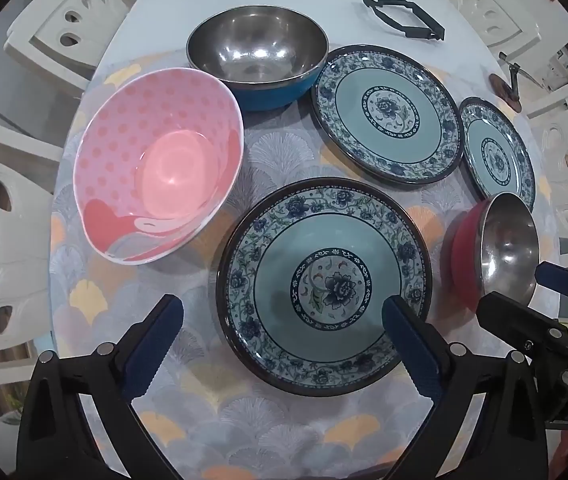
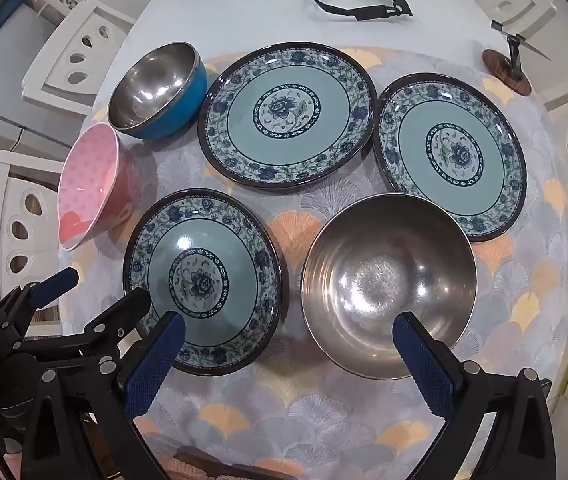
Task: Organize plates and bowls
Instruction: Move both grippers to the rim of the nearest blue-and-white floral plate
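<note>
Three teal floral plates lie flat and apart on the tablecloth: a near one (image 1: 323,240) (image 2: 204,240), a far middle one (image 1: 387,114) (image 2: 289,116) and a right one (image 1: 499,152) (image 2: 449,156). A pink dotted bowl (image 1: 156,168) (image 2: 88,188) stands at the left, with a blue-sided steel bowl (image 1: 258,56) (image 2: 156,88) behind it. A red-sided steel bowl (image 1: 499,248) (image 2: 387,280) stands right of the near plate. My left gripper (image 1: 284,312) (image 2: 106,285) hovers open above the near plate. My right gripper (image 2: 288,322) (image 1: 515,286) hovers open above the red-sided bowl. Neither holds anything.
A fan-patterned cloth (image 2: 291,420) covers the round white table. At the far edge lie a black plastic frame (image 1: 403,16) (image 2: 359,2) and a small stand on a wooden base (image 1: 507,88) (image 2: 507,68). White chairs (image 1: 4,232) ring the table.
</note>
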Motion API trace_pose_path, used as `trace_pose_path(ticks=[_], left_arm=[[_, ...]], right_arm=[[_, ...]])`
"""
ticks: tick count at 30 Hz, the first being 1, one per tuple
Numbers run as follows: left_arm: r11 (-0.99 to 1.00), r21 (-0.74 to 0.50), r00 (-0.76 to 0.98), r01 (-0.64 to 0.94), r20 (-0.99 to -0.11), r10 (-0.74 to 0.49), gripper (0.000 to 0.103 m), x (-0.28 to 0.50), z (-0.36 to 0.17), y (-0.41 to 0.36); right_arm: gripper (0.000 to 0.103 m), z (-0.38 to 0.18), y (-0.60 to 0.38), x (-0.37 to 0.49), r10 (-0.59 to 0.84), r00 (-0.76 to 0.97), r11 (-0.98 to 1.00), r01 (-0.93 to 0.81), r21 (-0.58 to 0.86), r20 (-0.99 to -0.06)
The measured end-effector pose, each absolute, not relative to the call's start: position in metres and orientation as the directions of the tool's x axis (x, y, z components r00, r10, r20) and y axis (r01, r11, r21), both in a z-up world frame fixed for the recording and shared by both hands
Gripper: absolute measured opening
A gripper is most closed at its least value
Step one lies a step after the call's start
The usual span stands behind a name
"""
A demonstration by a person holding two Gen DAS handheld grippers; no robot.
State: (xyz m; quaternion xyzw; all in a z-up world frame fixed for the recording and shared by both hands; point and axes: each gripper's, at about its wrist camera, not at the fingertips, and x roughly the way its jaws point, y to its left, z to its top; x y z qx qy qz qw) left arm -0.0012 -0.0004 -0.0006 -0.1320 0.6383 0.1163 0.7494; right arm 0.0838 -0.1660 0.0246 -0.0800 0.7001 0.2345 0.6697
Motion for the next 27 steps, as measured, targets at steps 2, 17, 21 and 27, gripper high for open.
trace_pose_path(ticks=[2,17,21,27], left_arm=[[0.938,-0.049,0.157,-0.343,-0.988,0.006,0.099,-0.002,-0.001,-0.001],[0.938,-0.039,0.133,-0.344,-0.991,0.008,0.099,-0.001,-0.009,-0.001],[0.934,-0.035,0.106,-0.355,-0.994,0.003,0.099,-0.005,-0.011,0.002],[0.934,-0.054,0.182,-0.352,-0.983,0.012,0.099,-0.009,-0.012,0.002]], right_arm=[[0.103,0.024,-0.165,0.084,0.2,-0.091,0.877,-0.427,0.22,-0.976],[0.103,0.021,-0.16,0.083,0.212,-0.103,0.871,-0.431,0.235,-0.972],[0.103,0.022,-0.157,0.078,0.213,-0.1,0.86,-0.453,0.236,-0.972],[0.103,0.018,-0.156,0.073,0.198,-0.094,0.862,-0.457,0.219,-0.976]])
